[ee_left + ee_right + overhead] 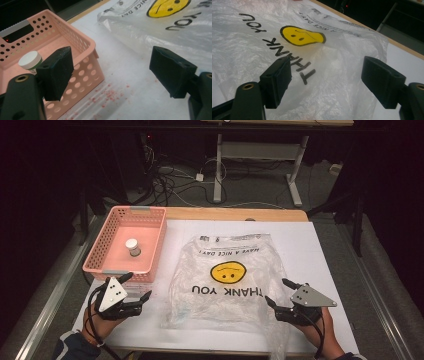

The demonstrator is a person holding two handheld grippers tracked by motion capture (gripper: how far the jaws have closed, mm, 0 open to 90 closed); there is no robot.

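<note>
At the near edge of the white tabletop (320,245), the left tongs (136,287) hover near the left corner with jaws wide apart and nothing between them, just beside the near wall of the pink perforated plastic basket (100,251). The right tongs (279,293) sit toward the near right corner, jaws likewise spread and empty, over the near right edge of the crumpled clear plastic bag printed with a yellow smiley face (225,270), which lies flat mid-tabletop. Farther back, along the left edge, a small white-capped bottle (132,246) stands upright inside the basket.

Clear bag (225,280), yellow smiley; pink basket (107,242).
</note>
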